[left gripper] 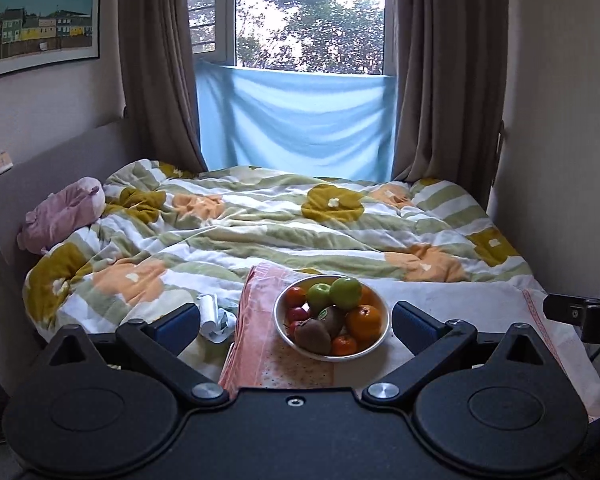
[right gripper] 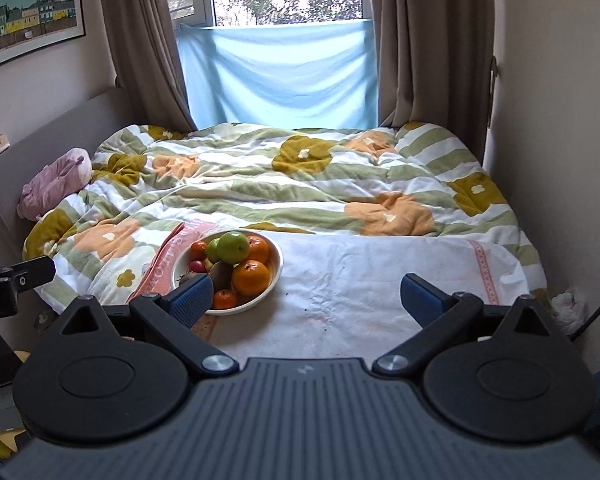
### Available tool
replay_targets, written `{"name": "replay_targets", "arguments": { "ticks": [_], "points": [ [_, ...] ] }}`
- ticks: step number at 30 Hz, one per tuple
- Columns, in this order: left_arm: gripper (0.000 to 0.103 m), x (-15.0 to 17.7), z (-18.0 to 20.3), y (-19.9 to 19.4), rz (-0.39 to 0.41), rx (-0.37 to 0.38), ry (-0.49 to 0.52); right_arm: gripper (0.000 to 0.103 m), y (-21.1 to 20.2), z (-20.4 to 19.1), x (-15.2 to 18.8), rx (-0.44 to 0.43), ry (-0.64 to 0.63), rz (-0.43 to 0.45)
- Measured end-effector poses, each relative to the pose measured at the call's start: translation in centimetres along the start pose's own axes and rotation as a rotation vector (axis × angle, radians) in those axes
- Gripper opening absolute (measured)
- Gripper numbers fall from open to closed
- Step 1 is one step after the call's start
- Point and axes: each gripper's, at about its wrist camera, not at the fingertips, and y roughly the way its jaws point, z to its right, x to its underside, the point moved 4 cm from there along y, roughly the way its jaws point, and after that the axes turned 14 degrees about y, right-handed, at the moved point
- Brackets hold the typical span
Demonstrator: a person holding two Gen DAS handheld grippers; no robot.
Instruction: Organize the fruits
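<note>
A white bowl [left gripper: 374,350] of fruit sits on a cloth at the bed's near edge. It holds two green apples [left gripper: 346,292], oranges [left gripper: 364,322], kiwis [left gripper: 313,336] and small red fruits [left gripper: 296,295]. My left gripper [left gripper: 296,326] is open and empty, its fingers level with the bowl on either side, short of it. In the right wrist view the bowl [right gripper: 276,268] lies left of centre. My right gripper [right gripper: 306,300] is open and empty over the white cloth [right gripper: 360,280], its left fingertip [right gripper: 192,298] in front of the bowl's near left rim.
A rumpled flowered quilt [left gripper: 260,232] covers the bed behind the bowl. A pink folded towel [left gripper: 256,320] lies under the bowl's left side, with crumpled white paper [left gripper: 216,318] beside it. A pink plush [left gripper: 64,212] rests by the headboard. Walls close both sides.
</note>
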Motion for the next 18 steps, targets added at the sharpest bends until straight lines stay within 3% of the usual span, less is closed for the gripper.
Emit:
{"name": "replay_targets", "arguments": {
  "ticks": [6, 18],
  "points": [
    [0.103, -0.4, 2.7, -1.0, 0.012, 0.044, 0.042, 0.103, -2.7, 2.6, 0.0, 0.064, 0.024, 0.025],
    [0.103, 0.2, 5.4, -2.5, 0.028, 0.101, 0.061, 0.103, -4.8, 4.6, 1.8, 0.092, 0.051, 0.024]
  ]
}}
